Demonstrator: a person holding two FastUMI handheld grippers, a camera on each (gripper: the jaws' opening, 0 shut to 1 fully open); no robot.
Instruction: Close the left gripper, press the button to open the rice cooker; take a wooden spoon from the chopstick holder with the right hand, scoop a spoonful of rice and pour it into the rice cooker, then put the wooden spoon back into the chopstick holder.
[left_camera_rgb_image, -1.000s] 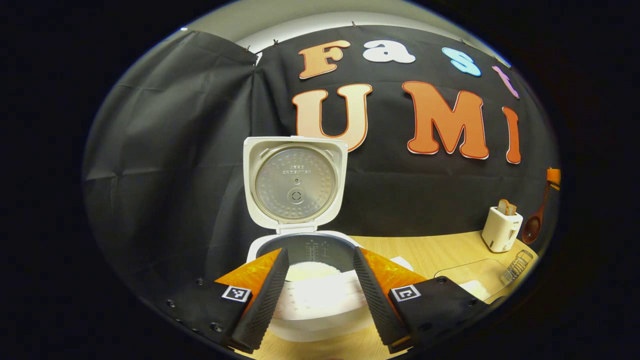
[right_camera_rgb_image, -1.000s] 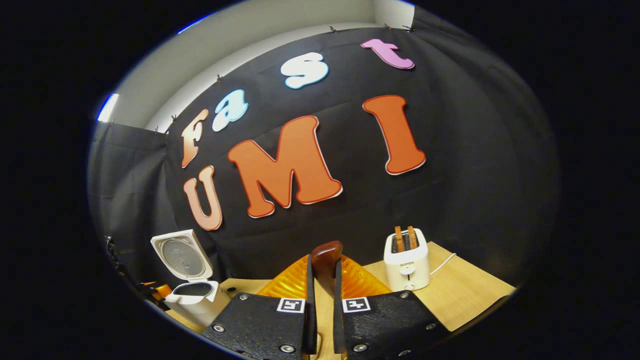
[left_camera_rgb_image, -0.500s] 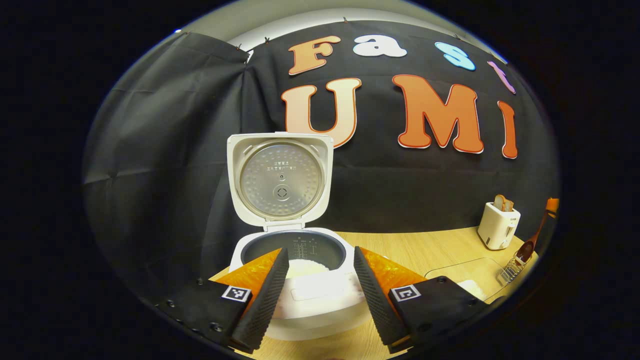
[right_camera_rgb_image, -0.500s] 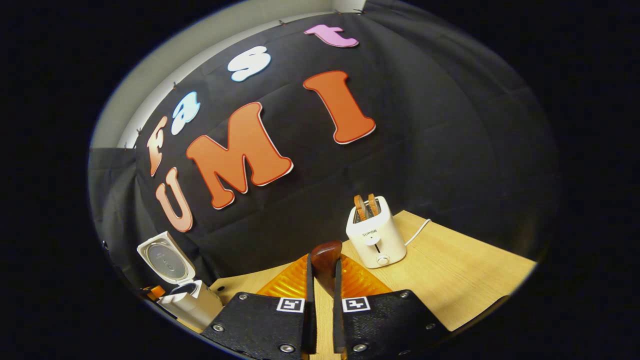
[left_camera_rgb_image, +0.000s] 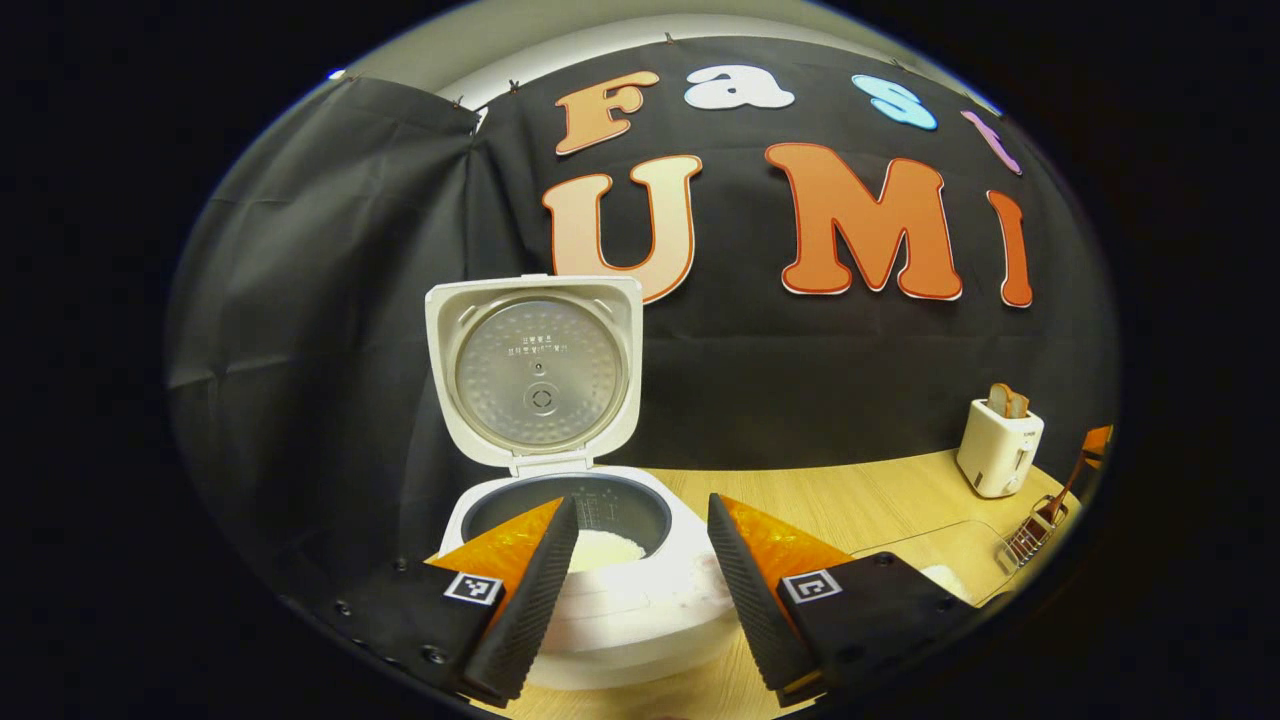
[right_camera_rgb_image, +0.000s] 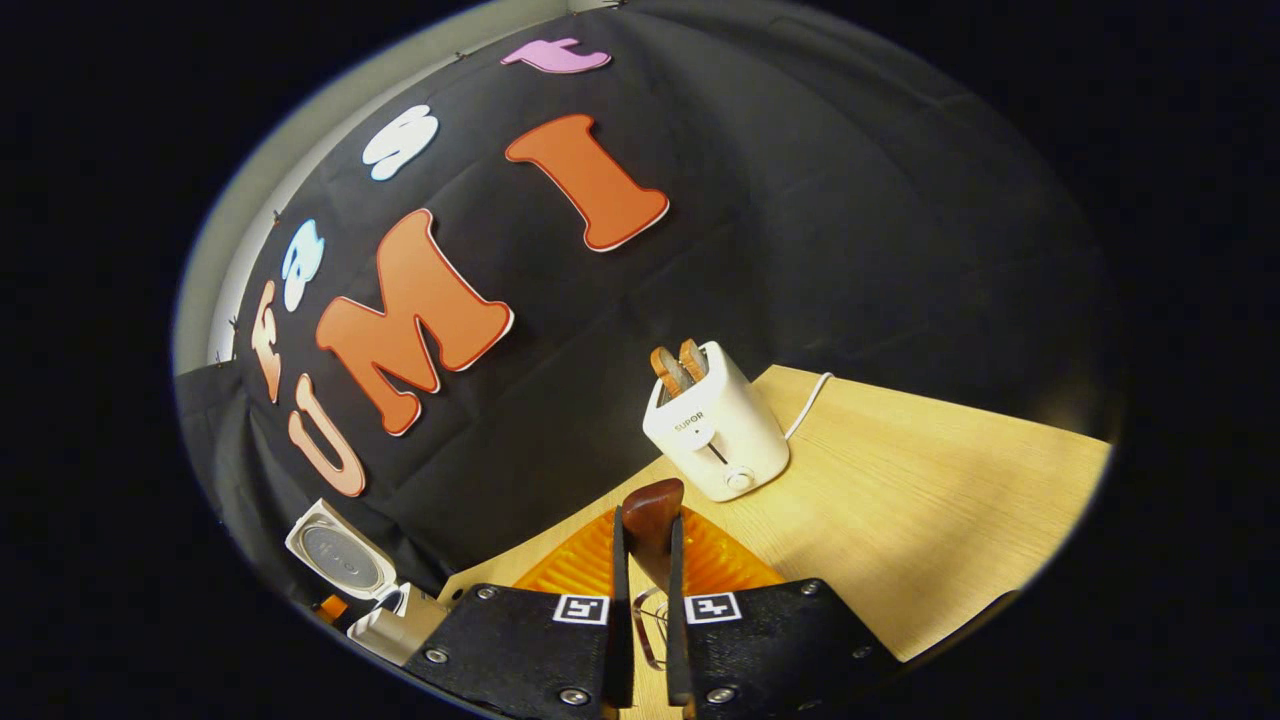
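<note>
Dark wooden spoon (right_camera_rgb_image: 652, 512) pinched in right gripper (right_camera_rgb_image: 644, 560) (left gripper (left_camera_rgb_image: 640, 560) wide).

White toaster (right_camera_rgb_image: 715, 425) with a brand word on its front, rice cooker (left_camera_rgb_image: 560, 470) lid print too small to read

Open rice cooker (left_camera_rgb_image: 590, 560) between spread jaws

Each gripper (left_camera_rgb_image: 640, 590) (right_camera_rgb_image: 643, 610) has 2 ribbed fingers (left_camera_rgb_image: 525, 600) on black screw-studded plates, each bearing a square black-and-white marker.
</note>
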